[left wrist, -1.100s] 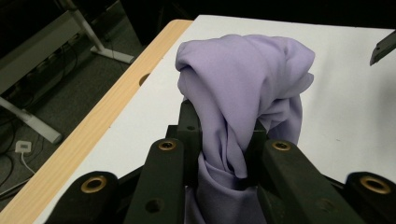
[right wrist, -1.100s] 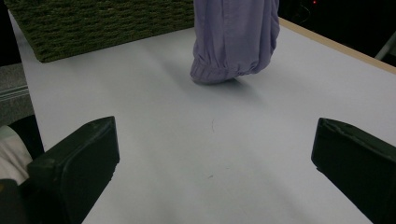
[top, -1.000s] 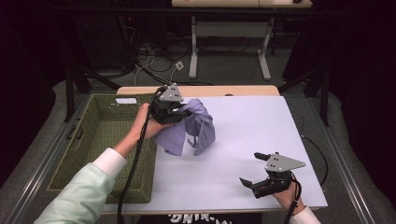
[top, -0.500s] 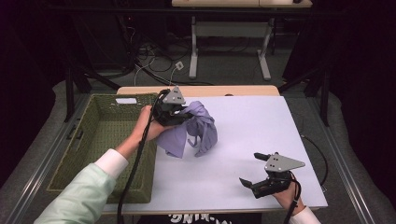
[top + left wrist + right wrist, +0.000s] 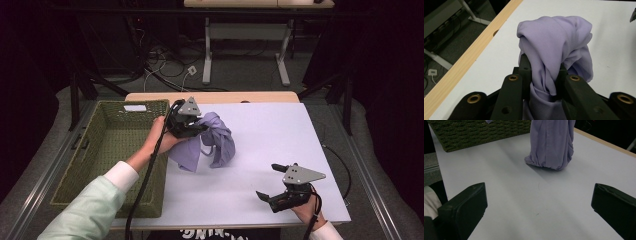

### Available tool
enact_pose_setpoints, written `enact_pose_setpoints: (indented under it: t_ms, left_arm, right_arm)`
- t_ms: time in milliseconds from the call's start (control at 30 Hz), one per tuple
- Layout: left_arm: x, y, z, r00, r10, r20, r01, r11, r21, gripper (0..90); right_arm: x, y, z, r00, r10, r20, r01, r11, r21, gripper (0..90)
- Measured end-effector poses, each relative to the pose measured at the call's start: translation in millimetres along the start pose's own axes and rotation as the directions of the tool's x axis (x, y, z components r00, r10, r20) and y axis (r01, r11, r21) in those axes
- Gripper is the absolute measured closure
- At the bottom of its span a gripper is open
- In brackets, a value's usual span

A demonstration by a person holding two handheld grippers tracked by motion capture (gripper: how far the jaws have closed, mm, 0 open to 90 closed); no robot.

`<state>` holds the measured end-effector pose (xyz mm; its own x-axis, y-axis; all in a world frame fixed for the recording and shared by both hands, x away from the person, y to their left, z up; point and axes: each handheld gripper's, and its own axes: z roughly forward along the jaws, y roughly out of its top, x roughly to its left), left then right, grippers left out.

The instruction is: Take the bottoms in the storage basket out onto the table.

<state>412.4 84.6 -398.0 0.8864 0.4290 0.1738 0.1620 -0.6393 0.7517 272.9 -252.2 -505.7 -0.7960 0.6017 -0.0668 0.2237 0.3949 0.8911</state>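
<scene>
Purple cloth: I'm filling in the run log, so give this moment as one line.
left gripper: shut on purple cloth | cloth: hem touching table | right gripper: open, empty

A lab: dark surrounds, floor cables (image 5: 165, 75), bare white worktable (image 5: 280, 145) on a frame.

Pale green sleeve (image 5: 85, 207), black tools

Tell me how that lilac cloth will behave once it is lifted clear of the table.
The lilac cloth looks floppy: it hangs in loose folds from the left gripper, whose jaws pinch a bunched part. It is probably light, since one pinch carries it. Its lower end rests on the table, so it will likely drag and swing.
</scene>
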Motion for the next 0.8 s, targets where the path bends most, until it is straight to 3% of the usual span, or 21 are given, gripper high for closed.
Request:
enact_pose_setpoints:
  t_ms: [633, 800]
  left_arm:
    - [-3.0, -4.3, 20.1, 1.0000, 0.003, 0.004, -0.003, 0.9992, 0.040, 75.4]
    - [-3.9, -6.9, 27.5, 0.9999, 0.004, 0.012, -0.005, 0.9975, 0.070, 75.0]
  right_arm:
    - [0.0, -0.2, -0.2, 1.0000, -0.003, 0.002, 0.003, 1.000, 0.002, 0.0]
    - [0.2, 0.0, -0.2, 1.0000, -0.003, 0.002, 0.003, 1.000, 0.003, 0.0]
